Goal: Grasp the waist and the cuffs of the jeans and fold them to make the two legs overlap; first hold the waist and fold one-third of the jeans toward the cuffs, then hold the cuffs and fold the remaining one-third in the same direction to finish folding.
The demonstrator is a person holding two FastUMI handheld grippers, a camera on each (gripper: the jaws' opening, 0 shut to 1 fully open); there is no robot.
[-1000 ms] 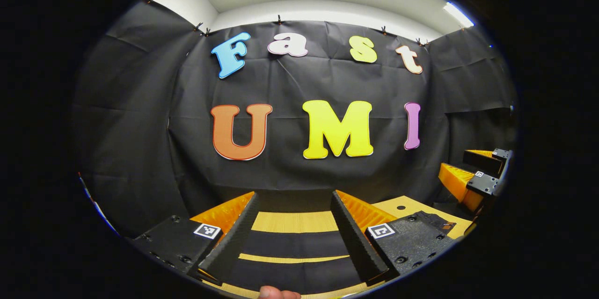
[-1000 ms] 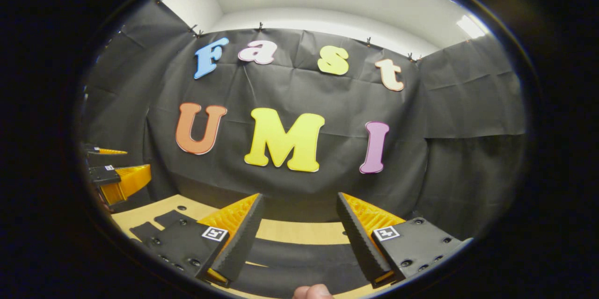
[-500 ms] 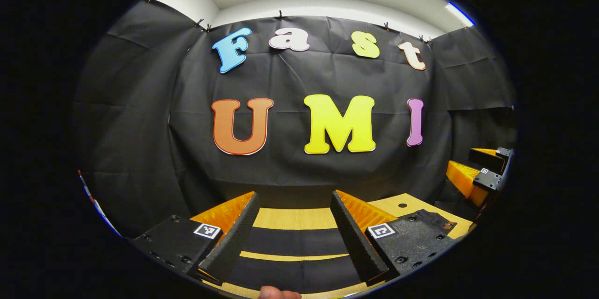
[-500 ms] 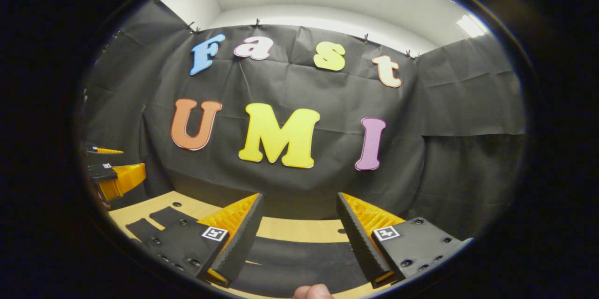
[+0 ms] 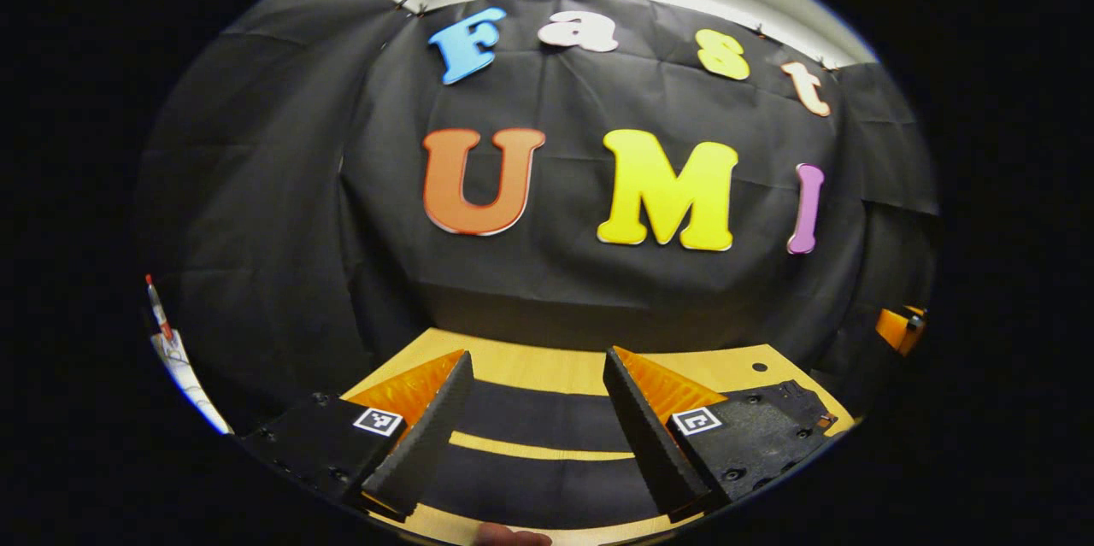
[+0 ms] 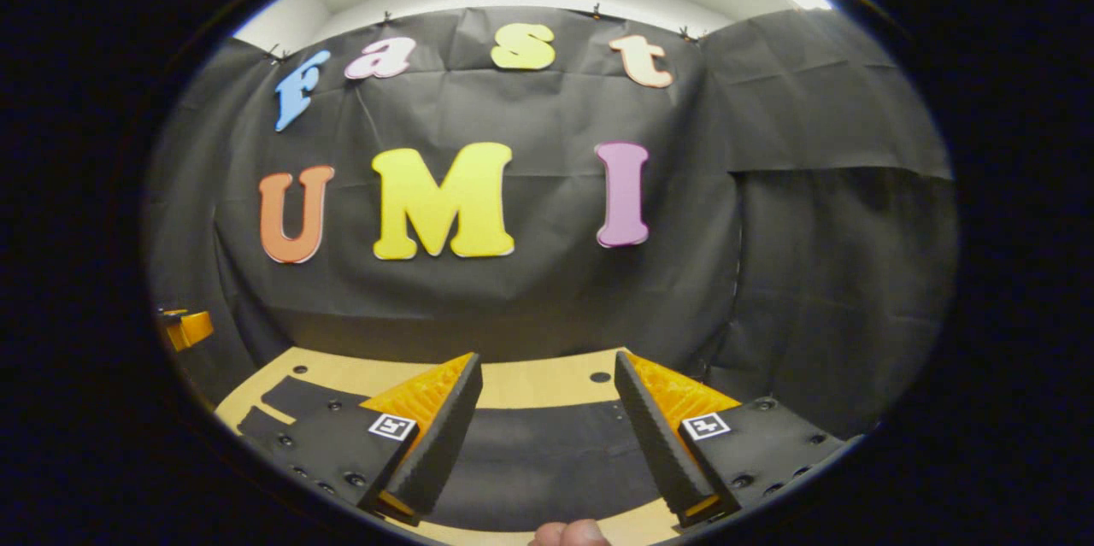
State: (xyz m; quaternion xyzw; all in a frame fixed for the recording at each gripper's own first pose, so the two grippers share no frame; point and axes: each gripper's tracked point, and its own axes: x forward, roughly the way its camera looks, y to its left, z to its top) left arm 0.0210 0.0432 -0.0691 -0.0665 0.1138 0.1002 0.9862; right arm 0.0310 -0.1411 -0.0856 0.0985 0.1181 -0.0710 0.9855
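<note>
Right, both grippers sit above the near edge of the table, cameras pointing across it at the booth's black wall. Left gripper has its jaws wide apart with nothing between them. Under it the jeans lie flat on the pale wood, dark cloth in two bands with a strip of bare table showing between, which looks like the two legs side by side. Over in the right gripper view, the right gripper is just as wide and just as empty, hanging over one broad dark panel of the jeans, with more dark cloth off to the left. Whether that panel is waist or cuff end, I cannot tell from here. A fingertip peeks in at the bottom edge, the person's grip on the handle. Both jaws wide and low over the cloth: that reads as lining up for the first grasp, one gripper per end. No fold has started, by the look of it.
</note>
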